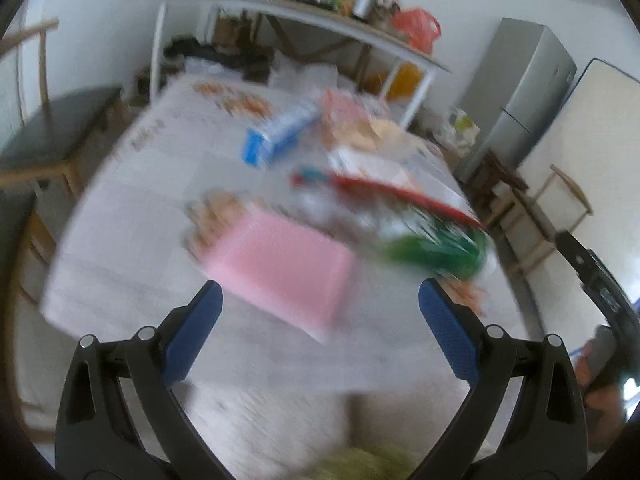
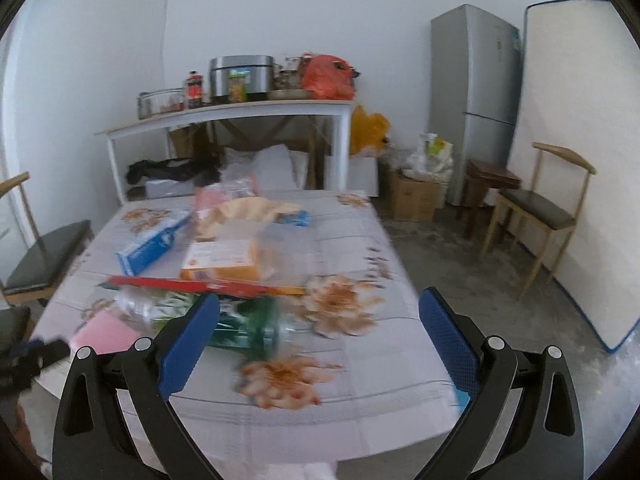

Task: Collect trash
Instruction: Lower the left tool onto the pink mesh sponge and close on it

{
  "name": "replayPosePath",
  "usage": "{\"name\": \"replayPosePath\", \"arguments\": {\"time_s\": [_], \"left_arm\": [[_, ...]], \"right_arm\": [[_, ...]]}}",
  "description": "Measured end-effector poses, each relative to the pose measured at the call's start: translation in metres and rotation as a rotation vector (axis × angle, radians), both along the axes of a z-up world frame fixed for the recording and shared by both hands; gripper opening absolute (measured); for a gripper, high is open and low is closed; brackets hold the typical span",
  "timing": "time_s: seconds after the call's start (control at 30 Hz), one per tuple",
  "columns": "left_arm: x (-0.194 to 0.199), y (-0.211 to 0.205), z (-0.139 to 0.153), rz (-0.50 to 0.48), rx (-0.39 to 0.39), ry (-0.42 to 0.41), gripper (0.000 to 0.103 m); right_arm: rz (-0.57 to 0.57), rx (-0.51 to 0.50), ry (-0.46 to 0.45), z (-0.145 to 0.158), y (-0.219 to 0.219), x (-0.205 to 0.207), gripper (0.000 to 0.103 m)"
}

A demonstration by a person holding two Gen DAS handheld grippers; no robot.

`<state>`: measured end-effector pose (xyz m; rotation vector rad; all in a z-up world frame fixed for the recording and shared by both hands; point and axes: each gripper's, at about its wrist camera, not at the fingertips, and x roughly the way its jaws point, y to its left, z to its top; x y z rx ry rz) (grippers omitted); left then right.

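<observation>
Trash lies on a table with a floral cloth (image 2: pixel 360 240). A pink flat packet (image 1: pixel 280 268) sits nearest my left gripper (image 1: pixel 320 312), which hovers open just short of it. Beyond lie a green-labelled plastic bottle (image 1: pixel 436 248), a long red strip (image 1: pixel 384 192) and a blue box (image 1: pixel 280 132). In the right wrist view my right gripper (image 2: pixel 320 320) is open above the table's near edge, with the green bottle (image 2: pixel 248 328) by its left finger. An orange box (image 2: pixel 224 260), the blue box (image 2: pixel 152 248), the red strip (image 2: pixel 200 286) and crumpled tan paper (image 2: pixel 248 208) lie further back. The left wrist view is blurred.
A white shelf table (image 2: pixel 224 114) with a steel pot (image 2: pixel 240 78) and an orange bag (image 2: pixel 328 76) stands behind. A fridge (image 2: pixel 476 100) and leaning mattress (image 2: pixel 576 160) are at right, with wooden chairs (image 2: pixel 536 208) and a cardboard box (image 2: pixel 416 196) on the floor. Another chair (image 1: pixel 60 128) stands left.
</observation>
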<state>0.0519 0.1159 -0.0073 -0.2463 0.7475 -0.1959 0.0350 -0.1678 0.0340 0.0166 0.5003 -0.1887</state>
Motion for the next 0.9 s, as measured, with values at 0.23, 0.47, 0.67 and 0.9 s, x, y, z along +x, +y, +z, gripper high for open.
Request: {"name": "replayPosePath", "arguments": {"time_s": [0.23, 0.47, 0.67, 0.9], "left_arm": [[0.063, 0.040, -0.009, 0.076, 0.058, 0.007, 0.072], [0.111, 0.045, -0.048, -0.035, -0.022, 0.134, 0.023], [0.102, 0.042, -0.068, -0.096, -0.056, 0.228, 0.013], [0.066, 0.061, -0.071, -0.038, -0.085, 0.256, 0.012]], "right_arm": [[0.197, 0.074, 0.090, -0.023, 0.045, 0.020, 0.083], [0.413, 0.210, 0.296, -0.064, 0.086, 0.055, 0.052], [0.478, 0.255, 0.452, -0.097, 0.111, 0.077, 0.035], [0.479, 0.272, 0.515, -0.116, 0.117, 0.083, 0.031]]}}
